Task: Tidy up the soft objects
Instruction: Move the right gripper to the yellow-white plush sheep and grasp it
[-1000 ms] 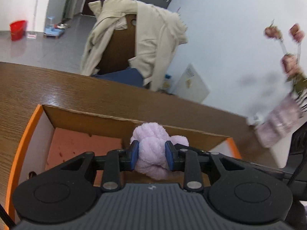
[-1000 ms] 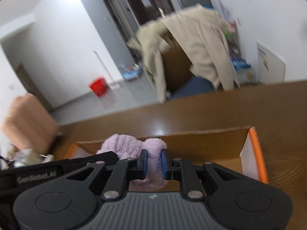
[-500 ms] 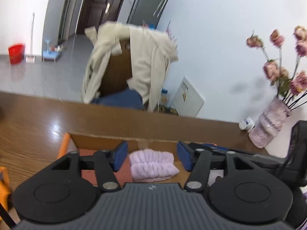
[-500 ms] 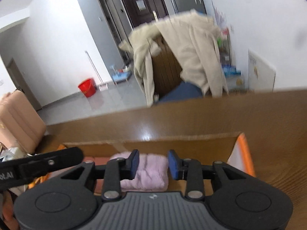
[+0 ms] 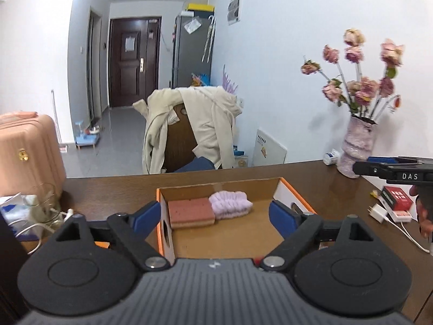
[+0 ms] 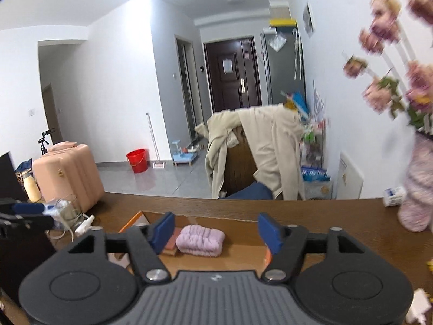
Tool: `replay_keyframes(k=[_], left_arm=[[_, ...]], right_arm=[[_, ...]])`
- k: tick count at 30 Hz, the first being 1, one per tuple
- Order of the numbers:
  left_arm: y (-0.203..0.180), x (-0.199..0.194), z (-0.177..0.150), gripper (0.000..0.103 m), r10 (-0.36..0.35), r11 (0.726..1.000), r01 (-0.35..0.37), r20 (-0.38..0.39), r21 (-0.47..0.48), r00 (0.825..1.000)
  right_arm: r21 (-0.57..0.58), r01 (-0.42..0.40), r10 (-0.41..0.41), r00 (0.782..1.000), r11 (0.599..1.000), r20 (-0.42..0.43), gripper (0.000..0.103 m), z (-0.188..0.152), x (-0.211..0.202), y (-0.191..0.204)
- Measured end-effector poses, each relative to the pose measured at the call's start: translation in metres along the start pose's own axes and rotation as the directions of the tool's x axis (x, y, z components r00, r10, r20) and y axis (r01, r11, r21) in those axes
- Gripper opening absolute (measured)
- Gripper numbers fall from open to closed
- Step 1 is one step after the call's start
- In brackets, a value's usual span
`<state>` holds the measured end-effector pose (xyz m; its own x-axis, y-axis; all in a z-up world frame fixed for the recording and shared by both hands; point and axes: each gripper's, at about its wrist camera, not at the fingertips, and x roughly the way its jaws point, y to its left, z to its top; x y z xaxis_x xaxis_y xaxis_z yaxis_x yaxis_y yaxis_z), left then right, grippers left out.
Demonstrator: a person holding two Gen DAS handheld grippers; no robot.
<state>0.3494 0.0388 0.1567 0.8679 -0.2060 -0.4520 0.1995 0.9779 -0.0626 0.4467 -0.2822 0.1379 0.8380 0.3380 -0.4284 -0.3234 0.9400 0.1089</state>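
Left gripper (image 5: pixel 213 216) angled gently downward above the near end of the cardboard box (image 5: pixel 295 192) — jaws spread wide, just been opening, nothing pinched. Right gripper (image 6: pixel 216 231) likewise tilted down, jaws just parted, empty. Lilac plush towel (image 5: pixel 230 205) resting on the box floor, touching a reddish sponge (image 5: pixel 190 212), on the wooden table (image 5: pixel 324 189).

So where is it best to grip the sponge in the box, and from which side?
Probably from above, across the two short ends of the sponge. It lies flat in the box, its left end near the box wall and its right end touching the purple cloth, so a side approach is blocked. Both grippers are open and empty.
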Motion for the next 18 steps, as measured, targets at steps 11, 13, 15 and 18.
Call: replay_keyframes(k=[11, 13, 15, 18], left_arm=[[-0.042, -0.099, -0.101, 0.1, 0.058, 0.993, -0.072, 0.149, 0.091, 0.987], [-0.048, -0.11, -0.119, 0.102, 0.063, 0.995, -0.075, 0.161, 0.072, 0.985], [-0.052, -0.12, -0.134, 0.102, 0.06, 0.998, -0.063, 0.153, 0.017, 0.986], [-0.057, -0.13, -0.156, 0.103, 0.06, 0.998, -0.059, 0.161, -0.015, 0.985]], right_arm=[[-0.169, 0.068, -0.049, 0.992, 0.983, 0.114, 0.081, -0.107, -0.131, 0.036], [-0.163, 0.074, -0.056, 0.992, 0.984, 0.116, 0.083, -0.129, -0.147, 0.04], [-0.119, 0.071, -0.059, 0.993, 0.99, 0.101, 0.084, -0.153, -0.157, 0.041], [-0.07, 0.074, -0.069, 0.995, 0.995, 0.068, 0.084, -0.191, -0.171, 0.043]])
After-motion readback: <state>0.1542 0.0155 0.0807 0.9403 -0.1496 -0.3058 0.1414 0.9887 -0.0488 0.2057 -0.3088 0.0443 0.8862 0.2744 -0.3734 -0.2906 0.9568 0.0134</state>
